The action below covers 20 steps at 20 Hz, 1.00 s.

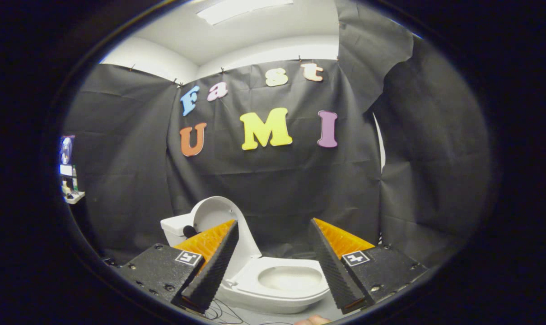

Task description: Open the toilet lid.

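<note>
Standing raised against the black cloth wall (263, 180), the toilet lid (218, 216) is already up, its pale inner face turned toward the camera and leaning back close to the tank (175, 228), which sits low at the rear of the toilet (277, 284). Below the lid the white seat ring (254, 277) lies flat around the open bowl (291, 277), and the whole fixture rests on a light grey floor (318, 311). The claw (273, 230) is held a little back from the toilet with its two fingers spread wide apart, gripping nothing; the bowl and the seat show in the gap between them. The left finger (212, 266) overlaps the lower edge of the lid and part of the tank in this view, though whether it touches them cannot be told. The right finger (333, 266) crosses the far rim of the bowl in the same way. Each finger's black mount carries a small square marker (188, 257). Thin dark cables (223, 311) trail on the floor just in front of the toilet's base, near the left finger's mount. Far off to the left, beyond the cloth's edge, a small shelf (72, 196) holds a few small items too tiny to make out. Overhead, a long ceiling light (241, 9) glows against the white ceiling above the cloth.
</note>
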Each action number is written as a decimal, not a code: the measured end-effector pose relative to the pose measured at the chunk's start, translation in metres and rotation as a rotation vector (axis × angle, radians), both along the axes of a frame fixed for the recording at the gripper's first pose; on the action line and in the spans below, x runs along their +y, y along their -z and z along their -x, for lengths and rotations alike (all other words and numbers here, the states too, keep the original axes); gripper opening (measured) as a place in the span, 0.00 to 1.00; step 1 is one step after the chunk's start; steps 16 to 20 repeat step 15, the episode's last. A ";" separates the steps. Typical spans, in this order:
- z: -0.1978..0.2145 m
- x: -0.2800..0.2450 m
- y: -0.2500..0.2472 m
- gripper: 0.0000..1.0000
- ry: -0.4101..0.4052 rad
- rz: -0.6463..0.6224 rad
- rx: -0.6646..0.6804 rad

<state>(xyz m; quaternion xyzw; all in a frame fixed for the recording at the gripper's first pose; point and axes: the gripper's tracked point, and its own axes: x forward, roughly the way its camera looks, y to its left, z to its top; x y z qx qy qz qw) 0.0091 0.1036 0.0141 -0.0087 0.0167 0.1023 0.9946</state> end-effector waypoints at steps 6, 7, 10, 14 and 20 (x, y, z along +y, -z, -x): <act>0.024 -0.020 0.015 0.98 0.028 0.011 0.016; 0.028 -0.021 0.018 0.98 0.030 0.010 0.011; 0.035 -0.029 0.026 0.98 0.039 0.036 -0.004; 0.040 -0.037 0.033 0.98 0.045 0.041 -0.011; 0.041 -0.038 0.034 0.98 0.043 0.041 -0.013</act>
